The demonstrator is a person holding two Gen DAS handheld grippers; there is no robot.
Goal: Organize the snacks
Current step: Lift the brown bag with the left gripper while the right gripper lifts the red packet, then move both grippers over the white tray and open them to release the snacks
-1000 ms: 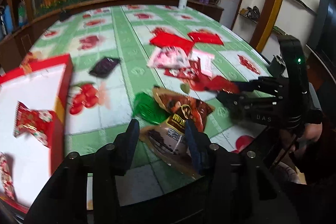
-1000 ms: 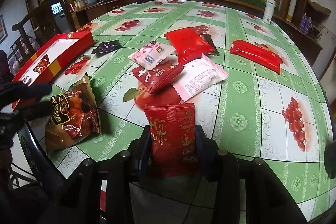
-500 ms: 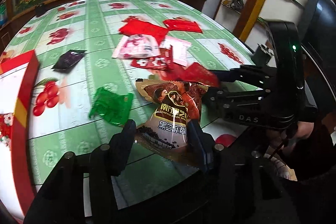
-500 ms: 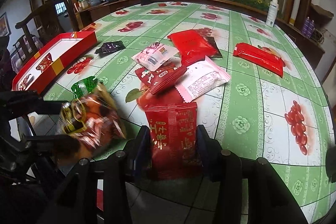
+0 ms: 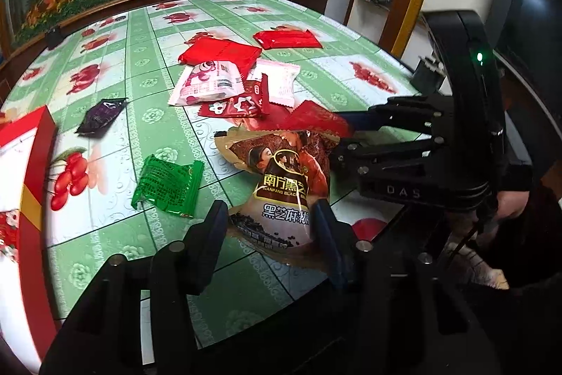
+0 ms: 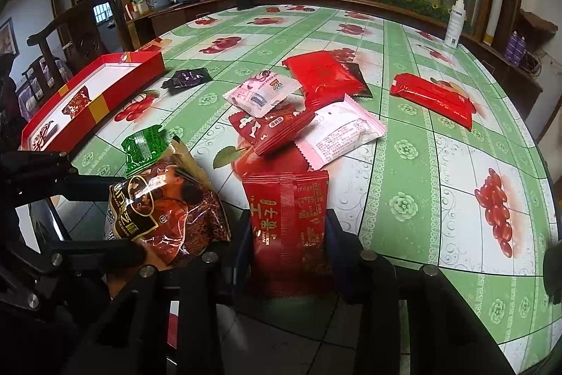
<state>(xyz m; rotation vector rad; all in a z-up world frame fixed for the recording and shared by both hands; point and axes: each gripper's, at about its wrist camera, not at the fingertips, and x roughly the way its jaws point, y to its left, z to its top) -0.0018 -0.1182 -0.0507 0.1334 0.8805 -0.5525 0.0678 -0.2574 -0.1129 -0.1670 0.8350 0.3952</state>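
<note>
Left gripper (image 5: 268, 227) reaching forward toward 12 o'clock, fingers (image 5: 214, 224) pressing in on both sides of a brown sesame-paste bag (image 5: 284, 178) and holding it lifted. Right gripper (image 6: 289, 234) lying just beside at 3 o'clock of the left one, pointing across toward 10 o'clock in the left wrist view, its dark fingers (image 6: 332, 231) clamping a red snack packet (image 6: 289, 213) from either side. Showing a bare hand (image 5: 509, 204) behind the right gripper body at 4 o'clock, wrapping around its handle.
</note>
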